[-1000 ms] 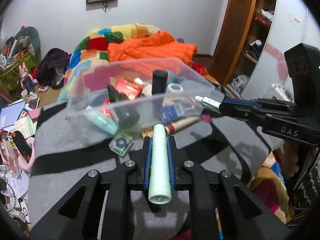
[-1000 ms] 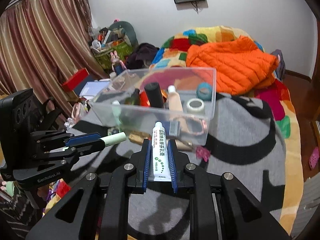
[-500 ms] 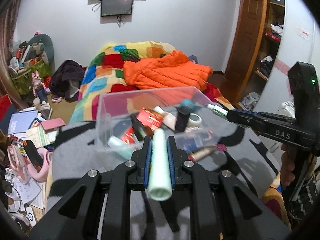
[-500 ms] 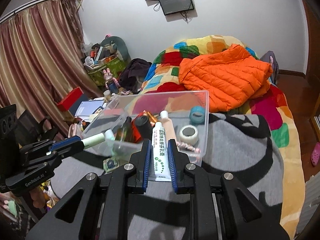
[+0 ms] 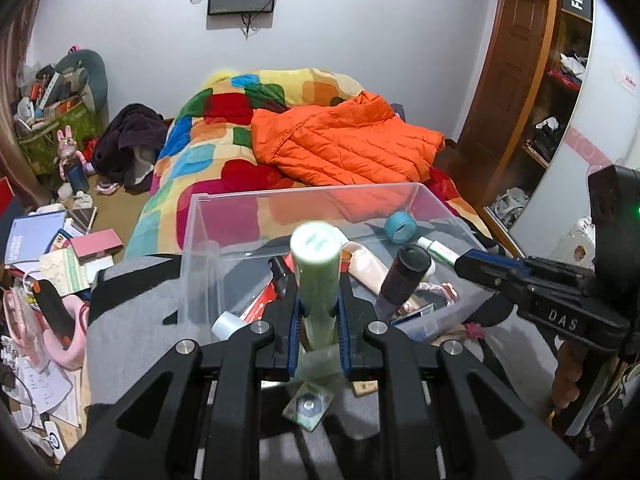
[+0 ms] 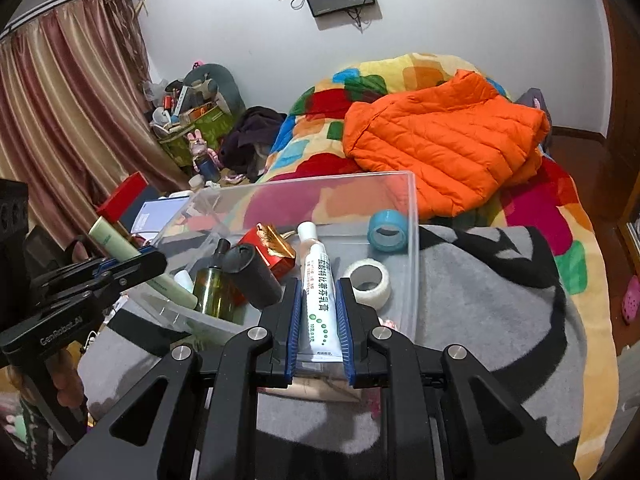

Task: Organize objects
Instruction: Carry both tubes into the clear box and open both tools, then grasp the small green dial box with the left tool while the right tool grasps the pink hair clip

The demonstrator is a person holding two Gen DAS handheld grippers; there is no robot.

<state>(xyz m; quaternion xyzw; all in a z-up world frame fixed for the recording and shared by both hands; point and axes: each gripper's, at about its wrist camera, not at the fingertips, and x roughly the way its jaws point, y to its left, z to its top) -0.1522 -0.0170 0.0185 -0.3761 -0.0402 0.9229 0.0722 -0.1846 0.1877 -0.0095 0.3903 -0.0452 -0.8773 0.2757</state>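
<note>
Left gripper (image 5: 318, 316) clamps a pale green cylindrical tube (image 5: 316, 272); right gripper (image 6: 318, 320) clamps a white printed ointment tube (image 6: 318, 292). Both hover just ahead over the clear plastic bin (image 6: 412, 240). Lower toward bare floor before releasing, avoiding the upright bottles.

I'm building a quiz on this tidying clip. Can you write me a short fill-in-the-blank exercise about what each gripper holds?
1. The left gripper is shut on a pale ____ tube.
2. The right gripper clamps a white ointment tube whose ____ points toward the bin.
3. Both tubes hang over a clear plastic ____.
4. A ____ roll of tape lies inside.

Missing words: green; cap; bin; blue
</note>
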